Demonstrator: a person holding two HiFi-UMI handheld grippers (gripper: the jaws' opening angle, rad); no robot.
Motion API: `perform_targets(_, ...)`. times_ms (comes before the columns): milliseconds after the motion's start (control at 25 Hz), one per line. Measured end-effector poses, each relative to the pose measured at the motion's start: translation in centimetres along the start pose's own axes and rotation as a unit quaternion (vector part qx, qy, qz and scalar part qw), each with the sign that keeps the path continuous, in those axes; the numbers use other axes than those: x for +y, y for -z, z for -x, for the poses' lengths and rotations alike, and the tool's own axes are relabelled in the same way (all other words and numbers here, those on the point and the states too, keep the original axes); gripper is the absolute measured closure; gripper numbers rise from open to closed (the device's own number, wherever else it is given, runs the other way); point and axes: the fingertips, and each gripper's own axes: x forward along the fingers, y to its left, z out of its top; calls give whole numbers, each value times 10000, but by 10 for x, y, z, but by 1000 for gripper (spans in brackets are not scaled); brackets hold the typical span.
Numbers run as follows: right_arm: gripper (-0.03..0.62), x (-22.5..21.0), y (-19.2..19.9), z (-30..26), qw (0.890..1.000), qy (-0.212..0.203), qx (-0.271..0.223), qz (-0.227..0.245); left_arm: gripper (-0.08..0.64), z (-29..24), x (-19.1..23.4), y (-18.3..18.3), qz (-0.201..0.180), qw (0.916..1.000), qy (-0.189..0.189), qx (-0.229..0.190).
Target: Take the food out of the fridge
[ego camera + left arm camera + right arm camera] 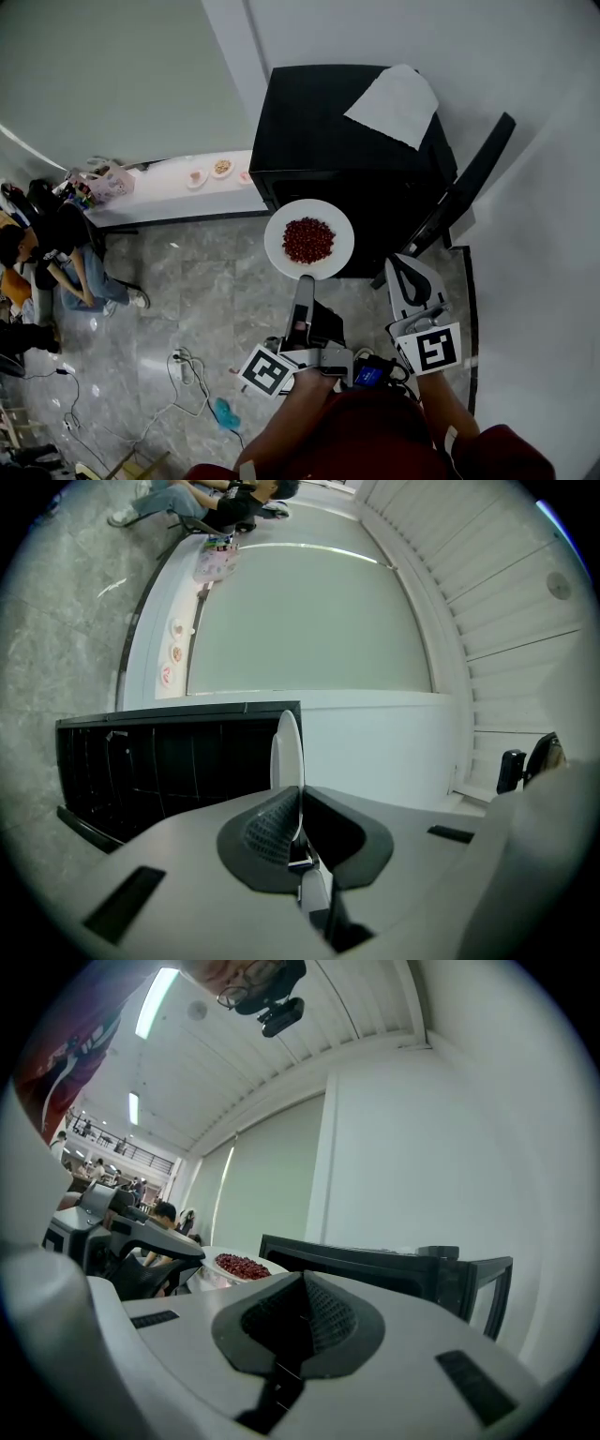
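Note:
A white plate (pixel 277 251) carrying a heap of red food (pixel 307 240) hangs level in front of the black fridge (pixel 328 122). My left gripper (pixel 305 279) is shut on the plate's near rim. In the left gripper view the plate (pixel 286 747) stands edge-on between the pads, with the fridge (pixel 169 761) behind it. My right gripper (pixel 405 265) is to the right of the plate, beside the open fridge door (pixel 469 183), jaws together with nothing in them. The right gripper view shows the plate of food (pixel 239 1265) at left and the fridge (pixel 375 1265) ahead.
A white cloth (pixel 394 103) lies on the fridge top. A long white ledge (pixel 150 197) with small dishes runs left of the fridge. People sit at the far left (pixel 56 262). Cables and a power strip (pixel 183 361) lie on the grey floor.

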Motion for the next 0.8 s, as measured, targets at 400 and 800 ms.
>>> perform_targets(400, 571, -2, -1, -2, 9999, -1, 56, 114, 537, -2, -12, 11, 83, 9997, 130, 169)
perform_targets(800, 571, -8, -15, -7, 9997, 111, -228, -3, 537, -3, -17, 16, 147, 9994, 220, 219)
